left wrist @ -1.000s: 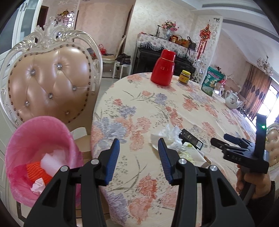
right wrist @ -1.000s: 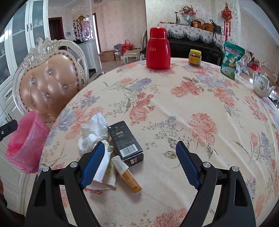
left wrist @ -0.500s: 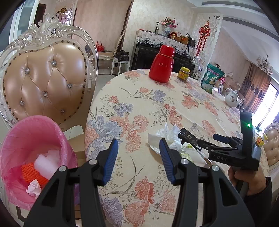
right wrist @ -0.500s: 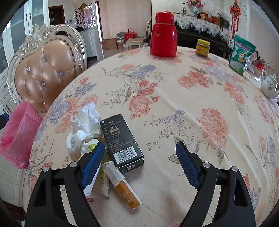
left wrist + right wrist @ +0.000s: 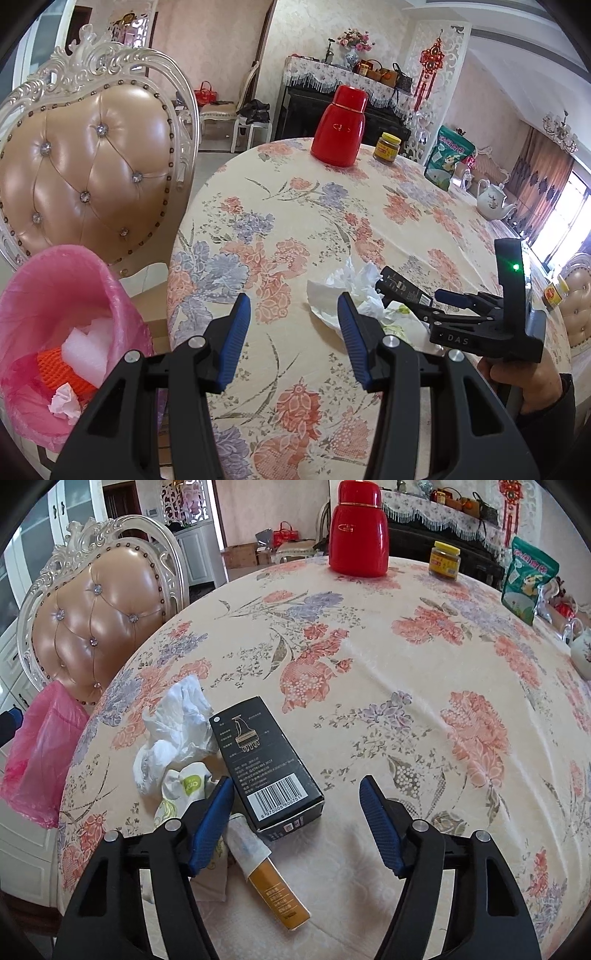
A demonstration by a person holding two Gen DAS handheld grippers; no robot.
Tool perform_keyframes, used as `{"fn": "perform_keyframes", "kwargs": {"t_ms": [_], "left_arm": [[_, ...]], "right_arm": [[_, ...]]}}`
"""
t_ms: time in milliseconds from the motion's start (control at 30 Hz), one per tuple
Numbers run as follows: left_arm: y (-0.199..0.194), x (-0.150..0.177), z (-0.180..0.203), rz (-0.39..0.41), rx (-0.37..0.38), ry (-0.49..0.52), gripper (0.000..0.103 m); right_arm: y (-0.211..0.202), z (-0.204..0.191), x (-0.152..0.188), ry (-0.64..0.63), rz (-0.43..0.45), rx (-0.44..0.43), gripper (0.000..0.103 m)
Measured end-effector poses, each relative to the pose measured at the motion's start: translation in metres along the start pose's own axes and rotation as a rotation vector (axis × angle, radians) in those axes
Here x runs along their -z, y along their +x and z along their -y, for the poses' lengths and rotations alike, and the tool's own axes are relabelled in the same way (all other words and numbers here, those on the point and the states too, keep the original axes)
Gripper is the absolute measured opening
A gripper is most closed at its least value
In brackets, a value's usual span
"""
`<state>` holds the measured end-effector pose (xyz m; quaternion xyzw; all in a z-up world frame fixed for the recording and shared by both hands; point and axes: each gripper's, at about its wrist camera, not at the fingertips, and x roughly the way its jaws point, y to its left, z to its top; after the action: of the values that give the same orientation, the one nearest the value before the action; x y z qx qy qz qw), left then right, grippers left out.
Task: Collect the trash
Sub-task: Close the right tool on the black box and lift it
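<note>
- Table (image 5: 369, 672): round, floral cloth, fills both views. Trash sits in one cluster near its edge, at about 9 o'clock in the right wrist view.
- Chair (image 5: 92, 166): tufted back, at 10 o'clock in the left view, just beyond the bin.
- Bin (image 5: 55, 295): pink liner, mouth open, at 8 o'clock in the left view, off the table edge. It already holds white foam, something orange and a tissue.
- Flask (image 5: 358, 535), red, at 12 o'clock, with a jar (image 5: 445, 559) and a green bag (image 5: 528, 579) to its right; we judge none of these trash.
- Left gripper (image 5: 293, 332): fingers spread moderately, nothing between them, above bare cloth near the table edge.
- Right gripper (image 5: 297, 823): fingers spread wide, holding nothing. The box's near end lies in the gap.
- Tissue (image 5: 177, 723): crumpled, white, touching the box's left side. We judge it very light and soft; pinch the bulk.
- Box (image 5: 264, 760): black carton, barcode end toward us. We judge it light, probably empty, stiff but crushable. Take it across the short width at the near end.
- Wrapper (image 5: 188, 786): white, green logo, partly under the right gripper's left finger. Thin and limp, likely slippery.
- Tube (image 5: 266, 871): white and orange, at 6 o'clock, end touching the box. Light, firm; grip mid-length.
</note>
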<state>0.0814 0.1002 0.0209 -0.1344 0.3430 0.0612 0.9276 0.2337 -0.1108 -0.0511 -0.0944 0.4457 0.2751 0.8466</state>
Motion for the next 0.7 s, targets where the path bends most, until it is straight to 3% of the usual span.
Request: {"fn": "perform_keyframes", "kwargs": {"t_ms": [367,700], "left_arm": [[0.013,-0.001,0.016,-0.020,0.028,0.025,0.050],[0.029,0.006,0.040,-0.061,0.080,0.049,0.053]], "right_arm": [[0.006,-0.006,0.001,-0.035,-0.017,-0.053,0.045],[-0.013,0.002,-0.001,-0.021,0.029,-0.043,0.043]]}}
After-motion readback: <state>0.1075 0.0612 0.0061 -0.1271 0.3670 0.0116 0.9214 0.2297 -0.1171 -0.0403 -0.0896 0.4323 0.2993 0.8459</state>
